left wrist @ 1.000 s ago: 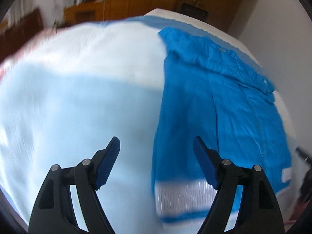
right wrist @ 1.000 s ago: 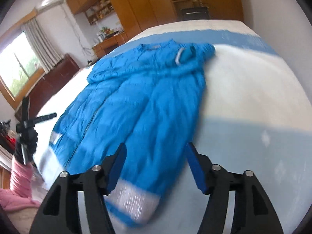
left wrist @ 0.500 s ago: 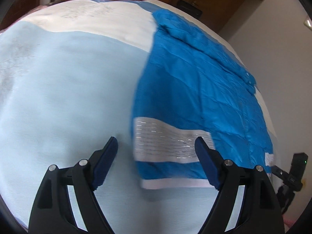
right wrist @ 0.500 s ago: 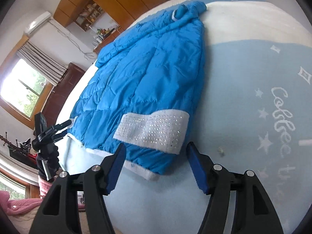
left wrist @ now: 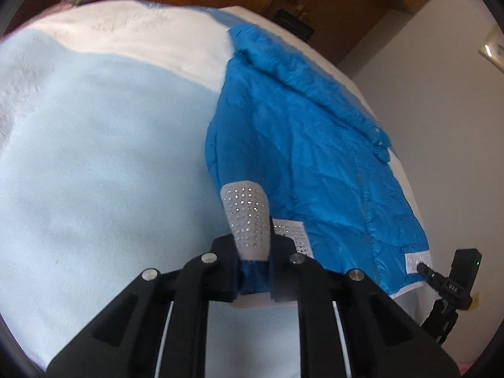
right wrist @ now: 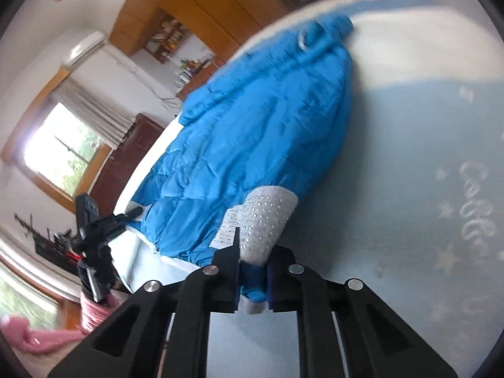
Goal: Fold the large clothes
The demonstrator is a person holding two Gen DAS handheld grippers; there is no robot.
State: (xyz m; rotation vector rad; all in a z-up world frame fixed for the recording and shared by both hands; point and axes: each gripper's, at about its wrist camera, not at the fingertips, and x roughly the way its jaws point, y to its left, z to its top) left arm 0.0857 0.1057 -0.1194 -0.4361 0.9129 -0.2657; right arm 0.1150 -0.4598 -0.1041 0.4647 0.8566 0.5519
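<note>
A blue quilted jacket (left wrist: 315, 157) lies spread on a bed, with white studded bands near its hem. My left gripper (left wrist: 253, 271) is shut on the jacket's near left hem corner, pinching the studded band (left wrist: 249, 217) and lifting it slightly. The jacket also shows in the right wrist view (right wrist: 258, 145). My right gripper (right wrist: 252, 278) is shut on the near right hem corner, with its studded band (right wrist: 267, 217) bunched above the jaws. The collar lies at the far end.
The pale blue and white blanket (left wrist: 94, 173) covers the bed; it shows with lettering in the right wrist view (right wrist: 441, 189). A black camera tripod (left wrist: 453, 286) stands off the bed's near corner, also visible from the right (right wrist: 94, 220). Wooden cupboards (right wrist: 204, 6) line the far wall.
Both grippers were open above the hem half a second ago. They have moved down onto the hem corners and shut on them, bunching the studded bands.
</note>
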